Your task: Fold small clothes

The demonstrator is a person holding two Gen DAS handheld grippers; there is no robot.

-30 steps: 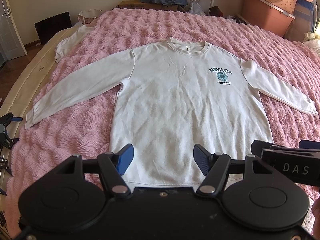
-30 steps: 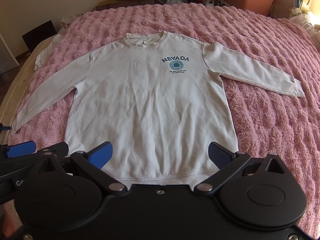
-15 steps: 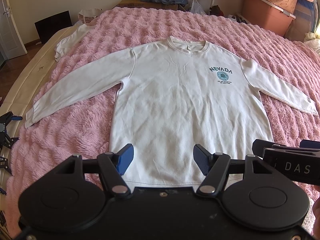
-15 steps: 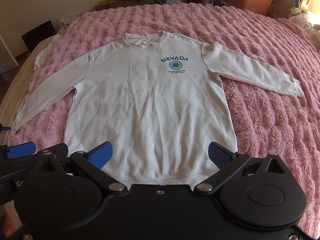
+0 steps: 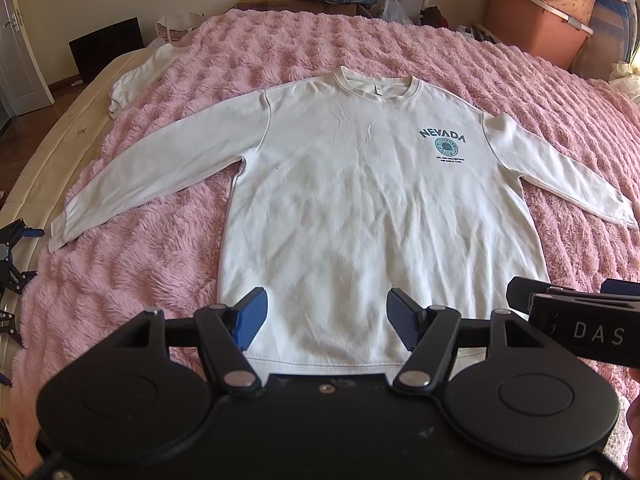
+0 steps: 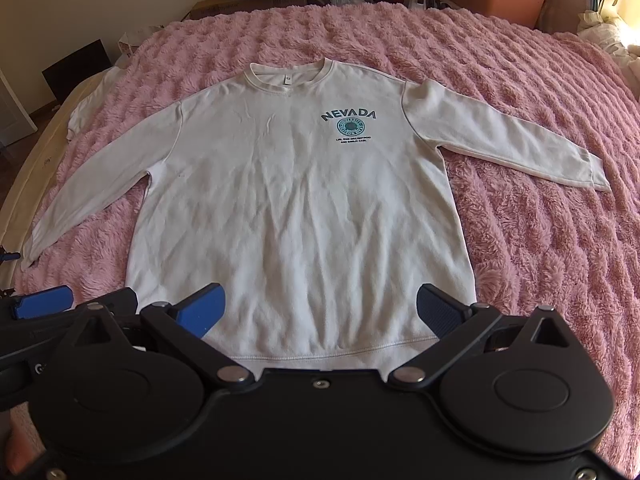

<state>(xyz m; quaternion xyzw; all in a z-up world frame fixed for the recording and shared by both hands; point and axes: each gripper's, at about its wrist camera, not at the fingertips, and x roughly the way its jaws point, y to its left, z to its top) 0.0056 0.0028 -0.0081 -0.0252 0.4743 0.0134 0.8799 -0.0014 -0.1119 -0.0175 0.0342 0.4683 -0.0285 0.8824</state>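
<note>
Since both jaws are spread wide and holding nothing, your left hand-held gripper [image 5: 326, 318] and right hand-held gripper [image 6: 320, 306] hover by the hem of the sweatshirt [image 5: 360, 200], flat on the pink blanket [image 5: 140, 272]. Pinch too deep and you'll probably snag fluff. Chest print reads "NEVADA" [image 6: 349, 115]; smaller lines too tiny.

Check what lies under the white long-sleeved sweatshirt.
The white long-sleeved sweatshirt lies flat on a fluffy pink blanket, which shows all around it. Anything between the two is covered.

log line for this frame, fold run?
phase: pre-grasp | sweatshirt: flat, face up, sleeves spread, unfolded, on pink blanket | left gripper: open, near hem | right gripper: open, near hem
</note>
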